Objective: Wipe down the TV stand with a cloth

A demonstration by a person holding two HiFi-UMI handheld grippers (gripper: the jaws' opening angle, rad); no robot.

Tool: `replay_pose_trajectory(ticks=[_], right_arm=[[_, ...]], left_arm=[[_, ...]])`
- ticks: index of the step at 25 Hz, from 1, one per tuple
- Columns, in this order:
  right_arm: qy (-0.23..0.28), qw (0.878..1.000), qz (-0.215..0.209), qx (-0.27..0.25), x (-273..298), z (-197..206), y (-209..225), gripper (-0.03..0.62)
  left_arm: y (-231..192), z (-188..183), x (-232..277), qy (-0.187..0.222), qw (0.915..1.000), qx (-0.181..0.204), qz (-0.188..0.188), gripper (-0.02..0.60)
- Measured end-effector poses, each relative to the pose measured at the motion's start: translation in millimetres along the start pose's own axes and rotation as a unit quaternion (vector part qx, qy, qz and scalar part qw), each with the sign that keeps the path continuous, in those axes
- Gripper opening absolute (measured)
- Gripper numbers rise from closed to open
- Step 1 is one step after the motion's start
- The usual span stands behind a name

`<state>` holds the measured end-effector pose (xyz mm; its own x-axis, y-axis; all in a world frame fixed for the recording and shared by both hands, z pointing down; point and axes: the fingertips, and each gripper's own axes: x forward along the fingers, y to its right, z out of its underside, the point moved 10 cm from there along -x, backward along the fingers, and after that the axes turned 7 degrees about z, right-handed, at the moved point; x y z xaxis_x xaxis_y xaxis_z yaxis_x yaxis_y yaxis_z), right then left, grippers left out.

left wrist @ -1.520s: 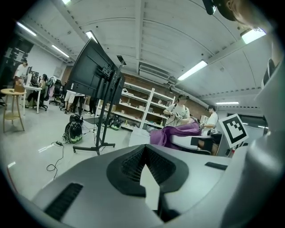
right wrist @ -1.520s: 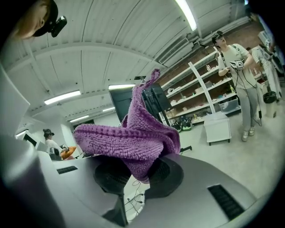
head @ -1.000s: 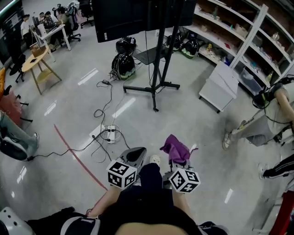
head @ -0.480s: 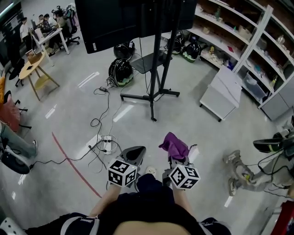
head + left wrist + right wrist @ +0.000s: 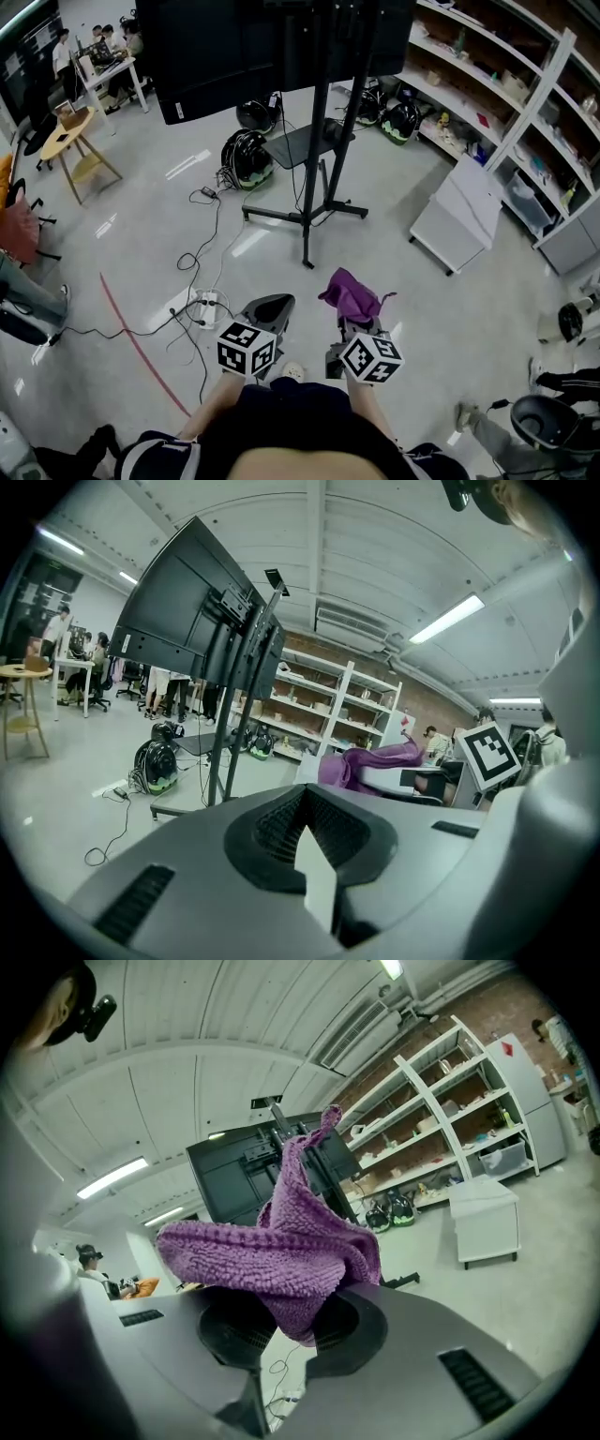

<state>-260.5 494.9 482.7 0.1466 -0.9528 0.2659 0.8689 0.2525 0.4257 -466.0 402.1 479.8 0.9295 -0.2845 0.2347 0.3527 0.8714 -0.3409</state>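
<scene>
Right gripper [image 5: 357,324]: jaws clamped on purple cloth [image 5: 350,294], cloth bunched, rising above jaws. Left gripper [image 5: 314,847]: jaws closed together, nothing between. Both held low in front of person, side by side, above grey floor [image 5: 403,272]. TV stand [image 5: 315,159] ahead, well apart from both grippers: black pole, spread floor legs, small shelf, dark TV screen [image 5: 234,47] on top. White power strip [image 5: 208,302] with cables on floor, left of left gripper. White shelving [image 5: 511,80] at right.
</scene>
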Motion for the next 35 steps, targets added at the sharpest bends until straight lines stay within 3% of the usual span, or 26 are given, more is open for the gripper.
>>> replay_pose_trajectory(ticks=[20, 35], right_arm=[[-0.013, 0.999, 0.013, 0.036, 37.4, -19.6, 35.8, 0.064], [-0.008, 1.000, 0.025, 0.009, 142.7, -52.0, 32.7, 0.064]], left_arm=[[-14.6, -22.0, 58.3, -0.019, 0.9998, -0.005, 0.001, 0.006], [-102.0, -69.1, 123.4, -0.001, 0.9999, -0.003, 0.012, 0.006]])
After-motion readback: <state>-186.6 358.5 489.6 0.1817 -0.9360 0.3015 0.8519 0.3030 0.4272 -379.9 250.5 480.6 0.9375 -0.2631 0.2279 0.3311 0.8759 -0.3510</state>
